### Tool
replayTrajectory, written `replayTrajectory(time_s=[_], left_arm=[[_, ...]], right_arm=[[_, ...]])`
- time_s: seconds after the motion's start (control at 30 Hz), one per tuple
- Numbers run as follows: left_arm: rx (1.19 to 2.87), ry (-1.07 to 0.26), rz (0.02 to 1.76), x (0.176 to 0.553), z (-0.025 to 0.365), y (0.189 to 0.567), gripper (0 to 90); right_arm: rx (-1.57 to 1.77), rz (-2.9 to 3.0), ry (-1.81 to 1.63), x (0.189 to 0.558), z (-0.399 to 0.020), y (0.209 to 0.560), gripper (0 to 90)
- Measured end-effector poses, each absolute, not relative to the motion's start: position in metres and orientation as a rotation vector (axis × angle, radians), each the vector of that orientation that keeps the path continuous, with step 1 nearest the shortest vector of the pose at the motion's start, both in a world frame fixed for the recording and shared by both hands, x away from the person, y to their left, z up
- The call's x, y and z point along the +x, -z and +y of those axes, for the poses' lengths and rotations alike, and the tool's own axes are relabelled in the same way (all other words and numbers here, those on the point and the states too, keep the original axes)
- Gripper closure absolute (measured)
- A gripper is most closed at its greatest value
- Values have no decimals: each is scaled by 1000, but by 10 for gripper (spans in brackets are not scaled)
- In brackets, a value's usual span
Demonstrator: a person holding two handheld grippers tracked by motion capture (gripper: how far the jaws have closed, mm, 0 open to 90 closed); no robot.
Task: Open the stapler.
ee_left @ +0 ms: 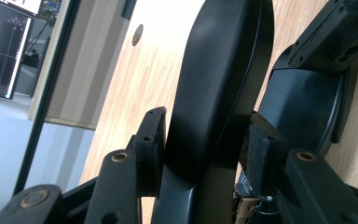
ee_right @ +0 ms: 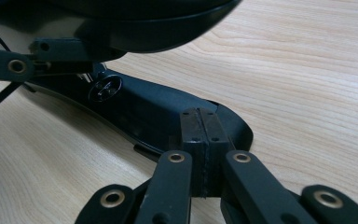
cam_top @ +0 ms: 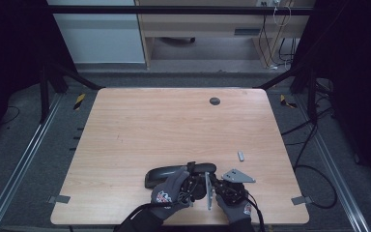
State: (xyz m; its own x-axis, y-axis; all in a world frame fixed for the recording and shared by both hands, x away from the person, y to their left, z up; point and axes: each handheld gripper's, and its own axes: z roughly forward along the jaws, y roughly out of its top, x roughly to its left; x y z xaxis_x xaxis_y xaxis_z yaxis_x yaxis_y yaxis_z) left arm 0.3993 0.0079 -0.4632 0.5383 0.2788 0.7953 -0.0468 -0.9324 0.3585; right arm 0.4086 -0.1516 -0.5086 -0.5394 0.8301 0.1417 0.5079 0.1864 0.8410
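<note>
In the high view, a black two-part case point(cam_top: 174, 175) lies near the front edge of the wooden worktop point(cam_top: 174, 121), with both gloved hands closed in around its right end. The left gripper point(cam_top: 189, 186) and the right gripper point(cam_top: 217, 186) sit side by side there, and a small grey piece point(cam_top: 241, 155) lies apart on the worktop to the right. In the left gripper view, the left gripper point(ee_left: 205, 147) clamps the raised black upper shell point(ee_left: 219, 79) of the case, one pad on each side of its edge; the lower shell point(ee_left: 303, 107) lies behind on the worktop. In the right gripper view, the right gripper point(ee_right: 204, 128) is fully closed, its pads pressed together with nothing visible between them, resting against the lower shell point(ee_right: 144, 107), while the upper shell point(ee_right: 121, 23) hangs above.
</note>
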Motion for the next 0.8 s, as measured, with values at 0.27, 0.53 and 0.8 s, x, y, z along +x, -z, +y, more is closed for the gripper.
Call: replayTrajectory(time_s=[0.27,0.53,0.8], left_arm=[[2430,-1385,163,398,9,465,560],[2416,-1372,154,398,10,466,561],[2424,-1348,162,399,12,463,556]], right_arm=[[1282,2115,-1299,409,-152,509,900],[1274,2113,-1290,408,-151,509,900],[1286,2115,-1305,409,-152,510,900]])
